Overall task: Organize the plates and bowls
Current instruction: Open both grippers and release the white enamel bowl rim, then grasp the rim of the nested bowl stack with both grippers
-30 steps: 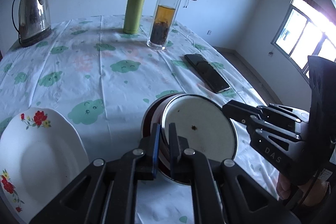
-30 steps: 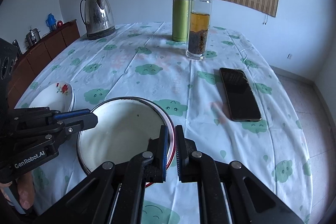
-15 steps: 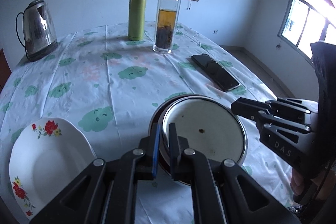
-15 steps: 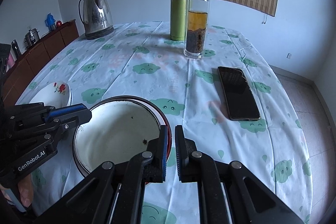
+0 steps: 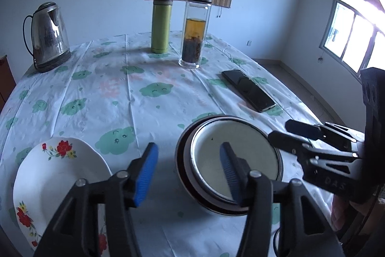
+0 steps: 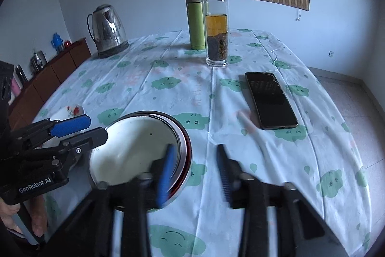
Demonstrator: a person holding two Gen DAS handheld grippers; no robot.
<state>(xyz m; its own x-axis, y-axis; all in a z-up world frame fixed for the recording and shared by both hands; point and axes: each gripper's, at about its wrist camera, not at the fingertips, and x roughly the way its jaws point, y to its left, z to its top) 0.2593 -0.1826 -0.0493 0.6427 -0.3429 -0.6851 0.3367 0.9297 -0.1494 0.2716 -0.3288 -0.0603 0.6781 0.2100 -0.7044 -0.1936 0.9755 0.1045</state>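
A white enamel bowl with a dark red rim sits on the tablecloth, seemingly nested in a second one. My left gripper is open, its fingers straddling the bowl's near-left rim. My right gripper is open, blurred, over the bowl's right rim; it shows in the left wrist view. A white plate with red flowers lies to the left; only its edge shows in the right wrist view.
A black phone lies at the right. A glass tea bottle, a green flask and a steel kettle stand at the far side. The table edge drops off at the right.
Both grippers were shut on the bowl's rim; both have opened and let go. The bowl now rests on the table. Both cameras have pulled back slightly.
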